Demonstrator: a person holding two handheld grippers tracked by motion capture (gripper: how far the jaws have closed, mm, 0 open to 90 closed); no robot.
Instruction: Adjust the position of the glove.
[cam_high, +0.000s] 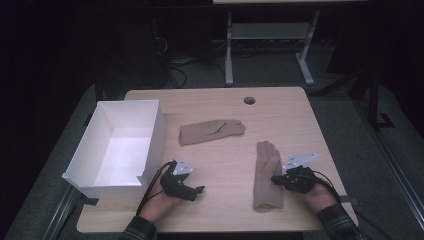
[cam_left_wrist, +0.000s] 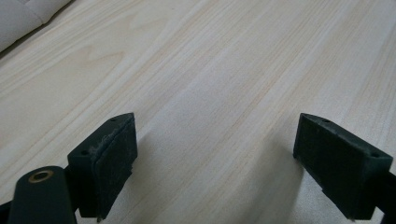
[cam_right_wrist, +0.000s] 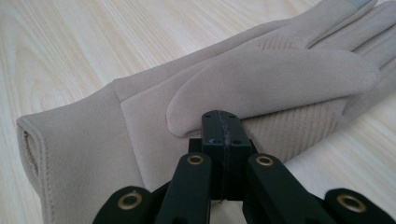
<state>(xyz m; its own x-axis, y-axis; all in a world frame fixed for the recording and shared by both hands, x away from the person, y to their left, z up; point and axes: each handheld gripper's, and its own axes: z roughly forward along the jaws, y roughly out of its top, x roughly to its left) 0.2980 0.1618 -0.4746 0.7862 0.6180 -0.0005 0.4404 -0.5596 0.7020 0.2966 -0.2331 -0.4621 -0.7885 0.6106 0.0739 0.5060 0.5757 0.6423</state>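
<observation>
Two beige gloves lie flat on the wooden table (cam_high: 220, 205). One glove (cam_high: 212, 131) lies crosswise near the middle. The other glove (cam_high: 267, 175) points away from me at the front right. My right gripper (cam_high: 274, 180) is at this glove's right edge. In the right gripper view the jaws (cam_right_wrist: 222, 128) are pressed together, just short of the glove's thumb (cam_right_wrist: 261, 79), and I see no cloth between the pads. My left gripper (cam_high: 200, 190) rests near the front edge, right of the white box. Its pads (cam_left_wrist: 114, 163) stand wide apart over bare wood, and the gripper (cam_left_wrist: 217, 163) holds nothing.
An open white box (cam_high: 159, 135), empty inside, stands on the table's left side. A round cable hole (cam_high: 249, 100) sits near the far edge. Beyond the table are a dark floor and a metal frame (cam_high: 229, 55).
</observation>
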